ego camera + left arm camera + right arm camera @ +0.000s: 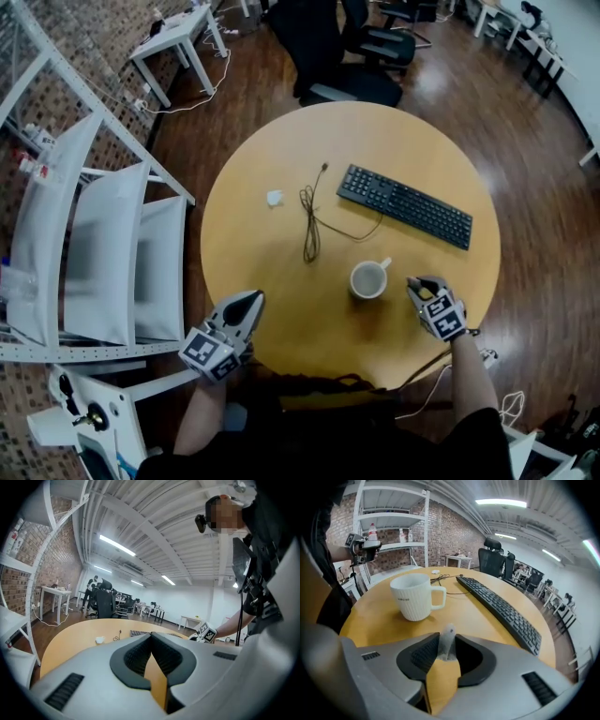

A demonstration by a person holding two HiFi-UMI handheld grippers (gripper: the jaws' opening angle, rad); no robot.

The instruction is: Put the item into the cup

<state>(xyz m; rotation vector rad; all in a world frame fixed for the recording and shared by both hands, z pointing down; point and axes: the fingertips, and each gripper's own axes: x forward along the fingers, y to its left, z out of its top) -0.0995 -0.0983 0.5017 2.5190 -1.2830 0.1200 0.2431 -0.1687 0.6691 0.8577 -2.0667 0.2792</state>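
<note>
A white ribbed cup [368,279] with a handle stands upright on the round wooden table [281,319], near its front edge. My right gripper [417,284] rests just right of the cup. In the right gripper view, the right gripper [447,639] is shut on a small pale grey item [448,641], which sticks up between the pads. The cup [415,597] stands ahead of it and slightly left, a short way off. My left gripper [253,302] hovers at the table's front left edge. Its jaws [151,637] meet at the tips with nothing between them.
A black keyboard [405,204] lies slanted behind the cup, with its coiled black cable [310,220] to the left. A small white scrap [274,198] lies further left on the table. White shelving [103,253] stands left of the table, and an office chair [347,47] behind it.
</note>
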